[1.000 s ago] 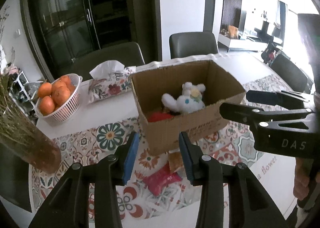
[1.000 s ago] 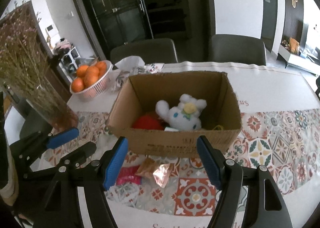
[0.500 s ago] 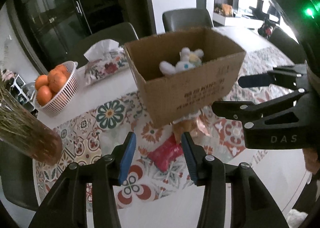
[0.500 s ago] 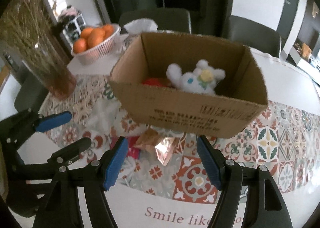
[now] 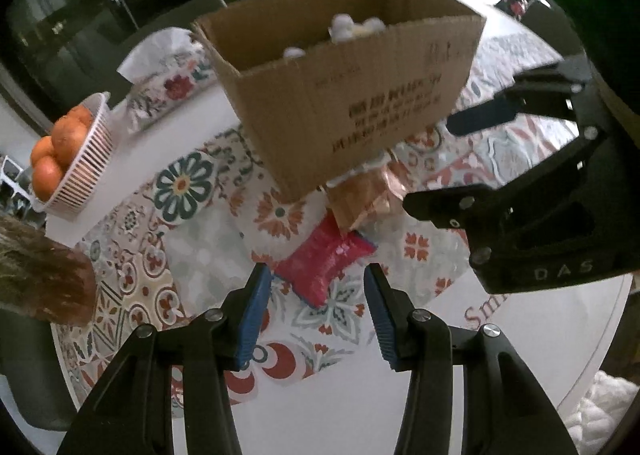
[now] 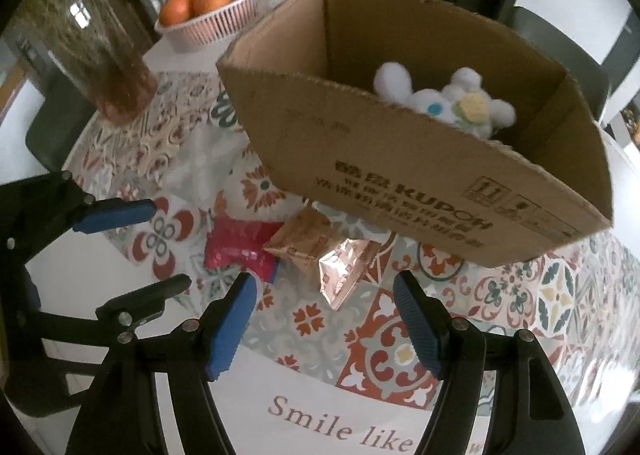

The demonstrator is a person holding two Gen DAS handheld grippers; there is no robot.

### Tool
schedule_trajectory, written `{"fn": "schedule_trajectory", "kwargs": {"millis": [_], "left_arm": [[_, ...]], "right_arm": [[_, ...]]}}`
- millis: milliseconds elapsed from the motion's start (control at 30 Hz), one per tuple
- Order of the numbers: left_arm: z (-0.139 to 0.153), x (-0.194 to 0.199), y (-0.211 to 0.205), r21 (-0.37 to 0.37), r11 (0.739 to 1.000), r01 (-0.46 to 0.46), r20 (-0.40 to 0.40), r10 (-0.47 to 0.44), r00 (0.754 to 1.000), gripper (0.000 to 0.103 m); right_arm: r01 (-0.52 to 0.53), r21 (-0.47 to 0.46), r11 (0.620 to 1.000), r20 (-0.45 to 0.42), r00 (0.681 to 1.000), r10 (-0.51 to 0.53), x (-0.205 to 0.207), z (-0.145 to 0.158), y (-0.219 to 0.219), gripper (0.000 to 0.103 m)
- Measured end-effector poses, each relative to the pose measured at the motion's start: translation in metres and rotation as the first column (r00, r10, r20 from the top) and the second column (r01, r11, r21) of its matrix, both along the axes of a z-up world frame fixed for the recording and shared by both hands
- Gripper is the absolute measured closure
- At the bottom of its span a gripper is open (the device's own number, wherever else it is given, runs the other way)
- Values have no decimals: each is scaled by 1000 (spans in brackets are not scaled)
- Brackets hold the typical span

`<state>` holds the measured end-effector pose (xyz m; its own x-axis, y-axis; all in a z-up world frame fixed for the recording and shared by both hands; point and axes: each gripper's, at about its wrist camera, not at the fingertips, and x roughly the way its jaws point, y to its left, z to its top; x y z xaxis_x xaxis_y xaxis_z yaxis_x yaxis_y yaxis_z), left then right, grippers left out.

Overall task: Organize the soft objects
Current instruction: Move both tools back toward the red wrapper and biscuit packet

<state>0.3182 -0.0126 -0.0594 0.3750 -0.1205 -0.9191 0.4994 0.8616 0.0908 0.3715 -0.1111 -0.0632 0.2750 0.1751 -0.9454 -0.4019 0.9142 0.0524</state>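
Left gripper [image 5: 316, 305] gapes before red packet [image 5: 324, 261].

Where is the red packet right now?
The red packet lies on the patterned table mat, just ahead of the left gripper, beside the copper foil packets in front of the cardboard box.

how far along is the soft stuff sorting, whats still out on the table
Done: the white plush toy already sits in the cardboard box. In hand: nothing; the left gripper and right gripper are both open and empty. Left: the red packet and the copper foil packets lie on the table in front of the box.
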Motion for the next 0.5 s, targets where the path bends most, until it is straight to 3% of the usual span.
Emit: {"fn": "schedule_trajectory", "kwargs": {"millis": [200,500], "left_arm": [[-21,7,-2,23,999,39,-73,-37,997,55],[-46,18,-6,37,996,80,-139,-75,987,55]], "right_arm": [[-79,-39,996,-39,996,77,5,-20,9,31],[-118,-36,992,-72,991,116,18,-44,11,31]]}}
